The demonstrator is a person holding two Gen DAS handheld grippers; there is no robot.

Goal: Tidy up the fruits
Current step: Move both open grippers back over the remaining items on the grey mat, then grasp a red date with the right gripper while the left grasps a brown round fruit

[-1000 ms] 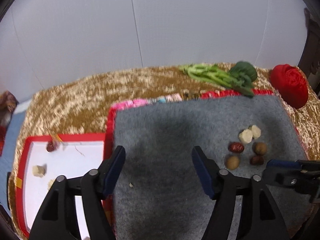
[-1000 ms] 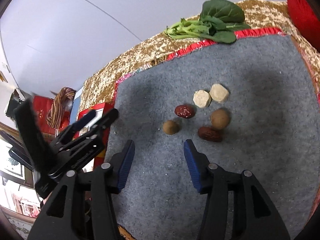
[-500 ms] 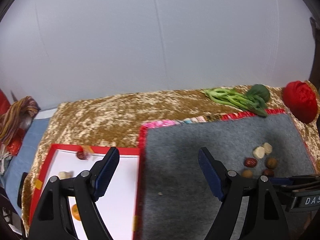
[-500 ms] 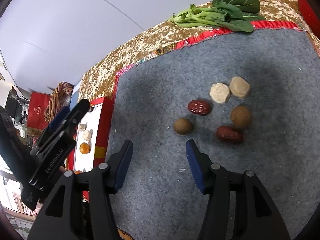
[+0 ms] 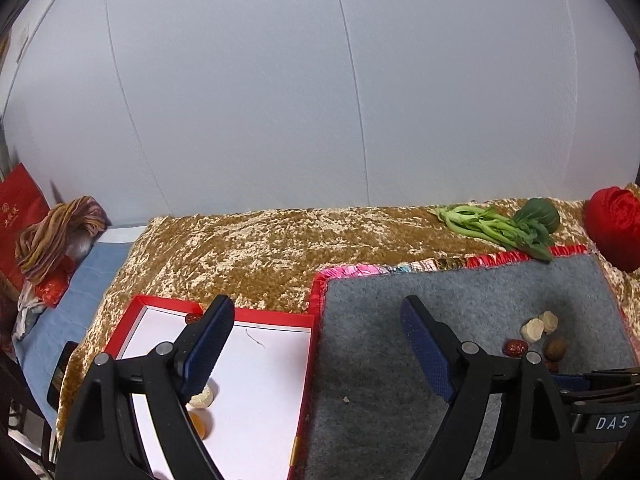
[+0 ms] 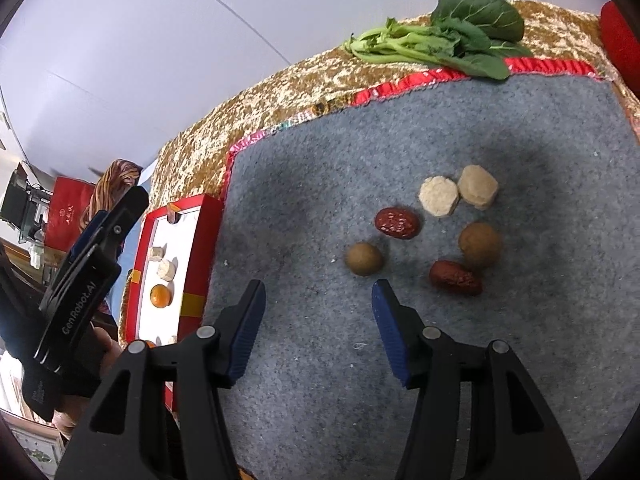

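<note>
We are holding the right gripper (image 6: 318, 312) over the grey felt mat (image 6: 500, 352), its jaws standing wide and gripping nothing. Just ahead of it on the mat we are seeing the loose cluster: a brown round fruit (image 6: 364, 259) nearest the jaws, a second brown round fruit (image 6: 479, 243), two red dates (image 6: 397, 223) (image 6: 455, 278), and two pale hexagonal pieces (image 6: 439, 196) (image 6: 478, 187) touching each other. We are keeping the left gripper (image 5: 316, 344) above the seam between the mat and the red-rimmed white tray (image 5: 260, 380), jaws also wide and carrying nothing. The tray is already holding an orange fruit (image 6: 161, 295), pale pieces (image 6: 166, 270) and a date (image 5: 193, 317) at its far rim. Leafy greens (image 6: 444, 38) are lying on the gold cloth (image 5: 260, 244) covering the table, beyond the mat.
</note>
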